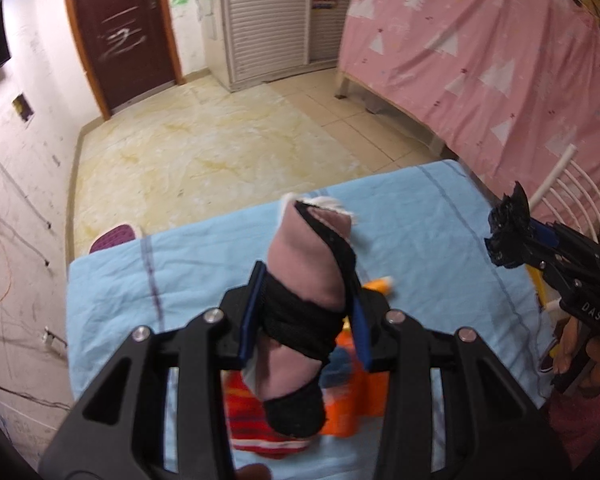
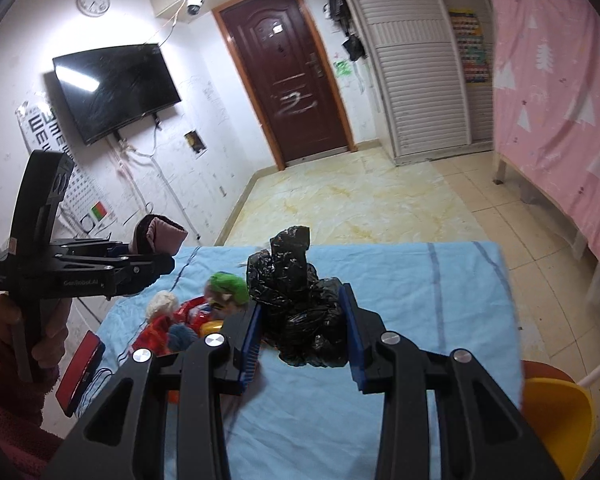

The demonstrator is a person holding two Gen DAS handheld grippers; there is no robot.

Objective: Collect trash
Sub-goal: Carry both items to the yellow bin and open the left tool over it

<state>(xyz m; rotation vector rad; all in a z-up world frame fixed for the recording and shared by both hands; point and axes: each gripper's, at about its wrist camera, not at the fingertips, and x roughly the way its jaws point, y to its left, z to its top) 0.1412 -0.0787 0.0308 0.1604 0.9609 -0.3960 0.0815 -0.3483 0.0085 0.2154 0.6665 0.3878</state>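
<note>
We see two pieces of trash, each lifted above a table draped in a light blue cloth point(image 2: 400, 280) with thin darker stripes and soft creases.

The right gripper point(image 2: 305, 332) has its blue-padded jaws narrowed onto a crumpled black plastic bag point(image 2: 300, 308). The bag is glossy, wrinkled and lumpy, with a twisted peak rising above the pads, and it fills the gap between them. In the left wrist view the same bag point(image 1: 508, 232) shows as a ragged dark clump at the tip of the right gripper point(image 1: 512, 240), above the right edge of the table.

The left gripper point(image 1: 304, 300) is clamped on a rolled bundle of fabric point(image 1: 312, 264), dusty pink and matte, wrapped with a wide black band and capped by a black end below; a scrap of white shows at its top. It stands nearly upright between the pads. From the right wrist view the bundle point(image 2: 156, 236) pokes out past the left gripper point(image 2: 140, 252), held off the table's left edge by a hand point(image 2: 48, 328) in a fuzzy red sleeve.

Under the grippers a heap of soft toys point(image 2: 196, 316) lies on the cloth: green fuzz, red and orange knit, a pale pompom. A yellow plastic chair point(image 2: 556, 412) sits at the table's right corner. Beyond are a glossy marbled floor, a dark wooden door point(image 2: 288, 76), a pink patterned curtain point(image 1: 480, 60) and a wall-mounted television point(image 2: 116, 88).
</note>
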